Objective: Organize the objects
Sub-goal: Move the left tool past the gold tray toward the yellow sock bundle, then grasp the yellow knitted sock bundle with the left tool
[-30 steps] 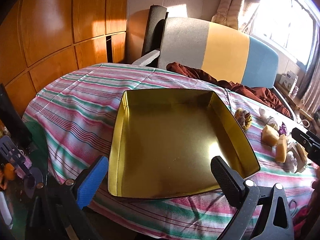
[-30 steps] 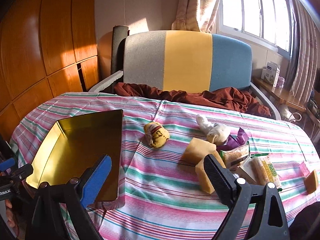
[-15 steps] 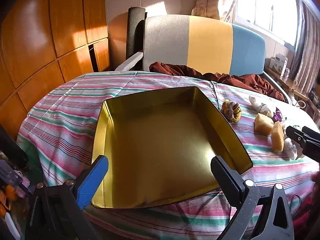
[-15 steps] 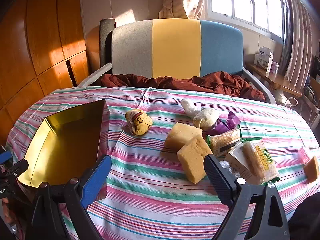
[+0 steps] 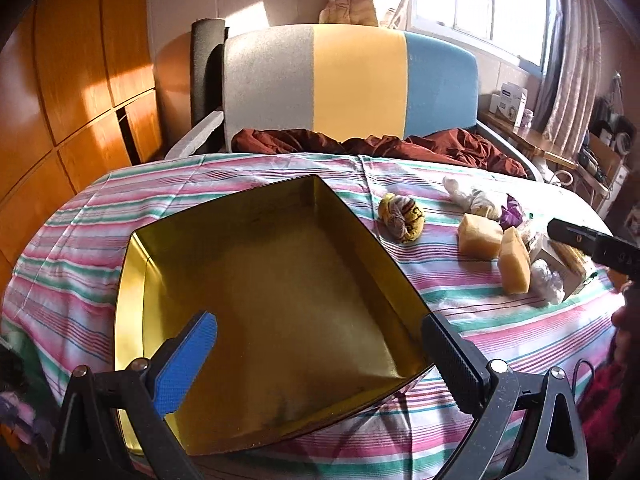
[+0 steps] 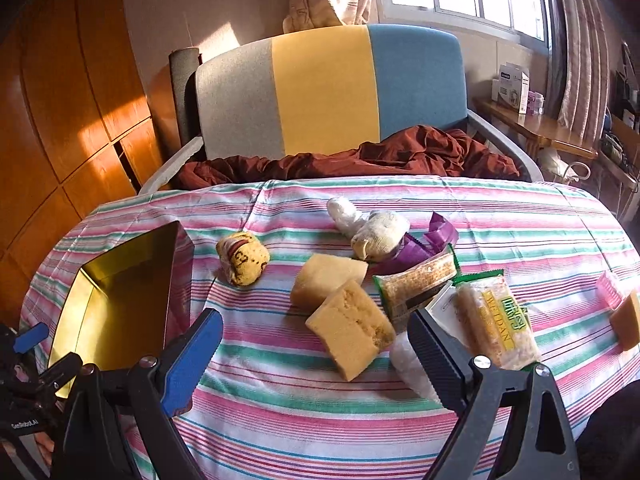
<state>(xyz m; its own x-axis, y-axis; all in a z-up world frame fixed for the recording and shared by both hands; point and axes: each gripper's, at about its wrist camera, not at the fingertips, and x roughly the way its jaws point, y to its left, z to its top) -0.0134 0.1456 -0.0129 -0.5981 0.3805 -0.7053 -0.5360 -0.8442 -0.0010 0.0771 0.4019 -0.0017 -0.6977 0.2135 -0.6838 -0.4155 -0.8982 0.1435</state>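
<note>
Hovering spread wide and empty over the near edge of a shiny gold metal tray [image 5: 280, 312], the left gripper [image 5: 320, 348] shows one blue pad and one ribbed black one. The tray is square, shallow, bare inside, on a striped tablecloth [image 5: 80, 240]; porous yellow sponge blocks [image 5: 514, 266] lie to its right.

From the right wrist, the right gripper [image 6: 316, 344] is also gaping, holding nothing, over a sponge block [image 6: 350, 328]. Only here do snack packets [image 6: 496, 324], a balled sock [image 6: 242, 258] and a half-cropped orange piece [image 6: 626, 326] read clearly.
</note>
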